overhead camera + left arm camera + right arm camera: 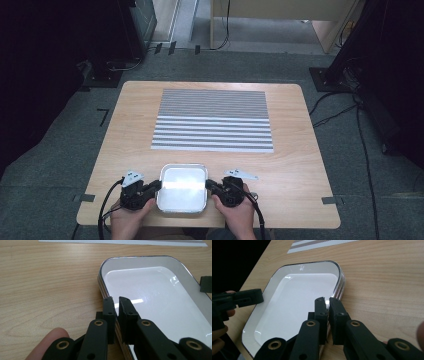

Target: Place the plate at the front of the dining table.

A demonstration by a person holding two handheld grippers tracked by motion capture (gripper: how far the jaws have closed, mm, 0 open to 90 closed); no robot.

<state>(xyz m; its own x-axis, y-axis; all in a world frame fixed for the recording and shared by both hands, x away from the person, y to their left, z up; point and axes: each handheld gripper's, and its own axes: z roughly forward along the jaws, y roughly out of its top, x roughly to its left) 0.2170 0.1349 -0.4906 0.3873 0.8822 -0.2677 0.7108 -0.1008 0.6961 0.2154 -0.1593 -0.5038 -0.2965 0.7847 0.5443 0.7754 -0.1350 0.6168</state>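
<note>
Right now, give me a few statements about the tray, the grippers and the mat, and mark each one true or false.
1. The left gripper is clamped on the white tray's rim. True.
2. The right gripper hangs open above the tray. False: its jaws pinch the tray's opposite rim.
3. The tray holds food. False: its white inside is bare.
4. The striped mat lies beyond the tray, apart from it. True.
5. The tray rests on the mat. False: it sits on the bare wooden table near the person's edge.
</note>
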